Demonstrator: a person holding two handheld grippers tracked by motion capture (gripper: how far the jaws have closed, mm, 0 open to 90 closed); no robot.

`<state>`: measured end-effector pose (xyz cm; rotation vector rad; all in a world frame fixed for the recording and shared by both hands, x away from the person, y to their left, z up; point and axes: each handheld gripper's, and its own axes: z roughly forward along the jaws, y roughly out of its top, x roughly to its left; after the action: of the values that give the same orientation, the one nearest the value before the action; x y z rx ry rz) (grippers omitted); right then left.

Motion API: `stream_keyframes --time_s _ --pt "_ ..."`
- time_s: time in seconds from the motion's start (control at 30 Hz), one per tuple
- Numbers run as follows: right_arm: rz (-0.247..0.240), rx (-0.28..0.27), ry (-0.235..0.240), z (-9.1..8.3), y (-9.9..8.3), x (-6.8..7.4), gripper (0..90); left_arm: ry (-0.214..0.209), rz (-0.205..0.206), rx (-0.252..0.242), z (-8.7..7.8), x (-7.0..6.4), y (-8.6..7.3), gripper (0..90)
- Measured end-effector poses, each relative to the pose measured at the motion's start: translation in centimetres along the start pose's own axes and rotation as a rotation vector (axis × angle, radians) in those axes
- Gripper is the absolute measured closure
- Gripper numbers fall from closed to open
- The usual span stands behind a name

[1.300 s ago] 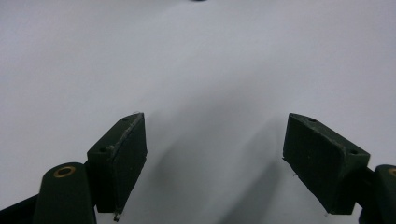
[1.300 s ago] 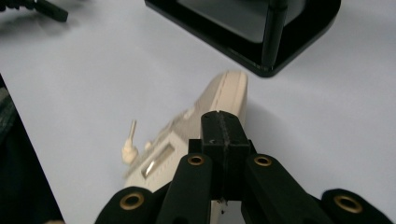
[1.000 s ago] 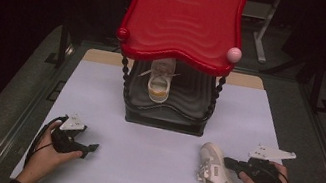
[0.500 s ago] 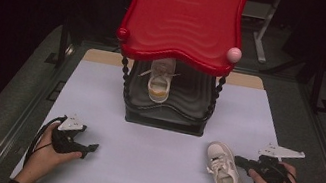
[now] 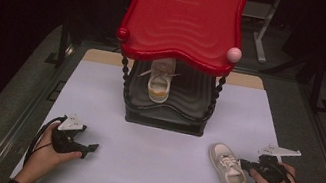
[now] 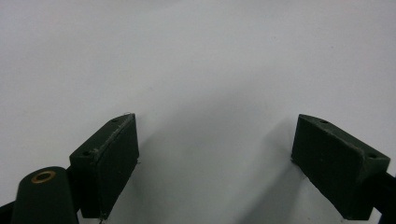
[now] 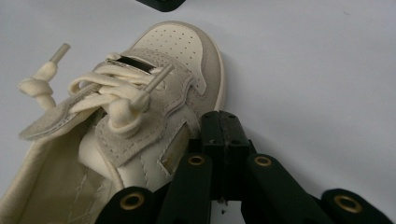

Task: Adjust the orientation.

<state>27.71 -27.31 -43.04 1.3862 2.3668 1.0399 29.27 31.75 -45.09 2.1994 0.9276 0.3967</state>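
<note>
- Since the earlier frames the right gripper (image 5: 245, 164) has been drawn back toward the table's right edge; the shoe (image 5: 228, 169) has been turned so that its toe points away from the person.
- The left gripper (image 5: 90, 148) has stayed at the near left.
- Surface: a pale sheet (image 5: 158, 136) is laid over a grey table (image 5: 15, 111); the room behind is dark.
- A black rack (image 5: 165, 109) with a red top (image 5: 184, 16) is set at the sheet's far middle; a second shoe (image 5: 160, 83) is seen on its lower shelf.
- The shoe lies flat on the sheet at the near right, just left of the right gripper.
- Right gripper view: jaws pressed together, empty, their tip against the shoe's (image 7: 154, 107) side.
- Left gripper view: jaws wide apart over bare sheet.
</note>
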Motion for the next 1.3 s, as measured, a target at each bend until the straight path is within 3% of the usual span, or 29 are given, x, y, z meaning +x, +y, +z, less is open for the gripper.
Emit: stream_keyframes --time_s 0.17,0.33,0.7,1.3 --pt "0.003 -0.018 0.008 -0.6 -0.4 -0.1 90.0 0.002 0.0 -0.001 0.0 0.0 0.0 13.3" --pt "0.02 -0.012 0.016 -1.5 -2.1 -0.1 90.0 0.0 0.0 0.001 0.0 0.0 0.0 13.3" --pt "0.025 -0.001 0.058 -3.0 -5.5 1.5 90.0 0.002 0.001 0.001 0.0 0.0 0.0 13.3" --pt "-0.095 0.037 0.134 -0.5 -2.5 4.3 90.0 0.003 0.003 0.002 0.0 0.0 0.0 13.3"
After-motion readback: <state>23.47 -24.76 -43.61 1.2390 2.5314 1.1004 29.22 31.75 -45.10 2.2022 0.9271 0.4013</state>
